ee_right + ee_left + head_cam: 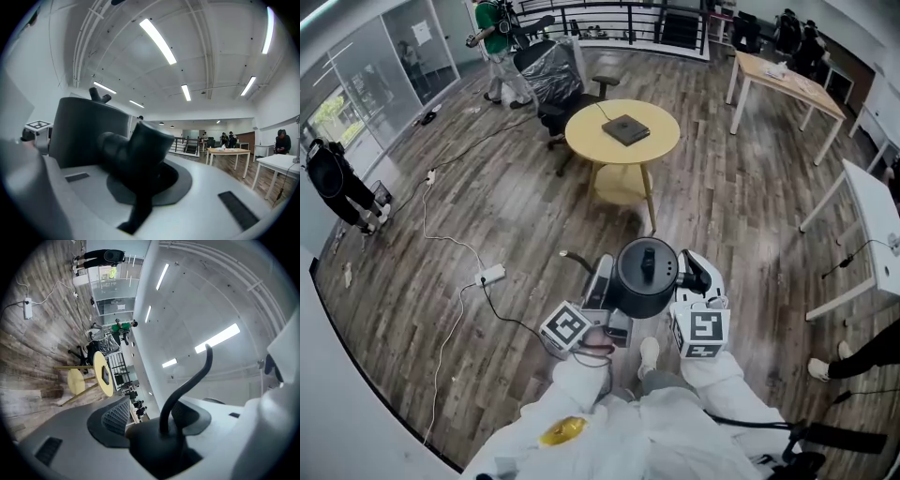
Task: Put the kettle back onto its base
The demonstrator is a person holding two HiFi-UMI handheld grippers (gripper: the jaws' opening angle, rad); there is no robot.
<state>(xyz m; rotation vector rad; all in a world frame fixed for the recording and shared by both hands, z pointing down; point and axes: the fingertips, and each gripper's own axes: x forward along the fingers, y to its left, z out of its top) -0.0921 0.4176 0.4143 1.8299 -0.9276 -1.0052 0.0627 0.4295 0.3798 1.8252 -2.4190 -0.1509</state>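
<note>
The black kettle (642, 277) hangs in the air in front of me, above the wood floor. My right gripper (684, 274) is shut on its handle (136, 150); the kettle body (84, 131) fills the left of the right gripper view. To the kettle's left, my left gripper (605, 298) has its wide-set jaws closed on a black corded piece (157, 446), which looks like the kettle's base. Its cord (187, 380) curls up and away, and the same cord (572, 256) shows in the head view. Kettle and base sit side by side, close together.
A round yellow table (652, 145) with a flat black square item (625, 128) stands ahead. Behind it is an office chair (551, 80). A power strip (490, 275) and cables lie on the floor at the left. A wooden table (787, 80) and a white table (881, 216) stand at the right.
</note>
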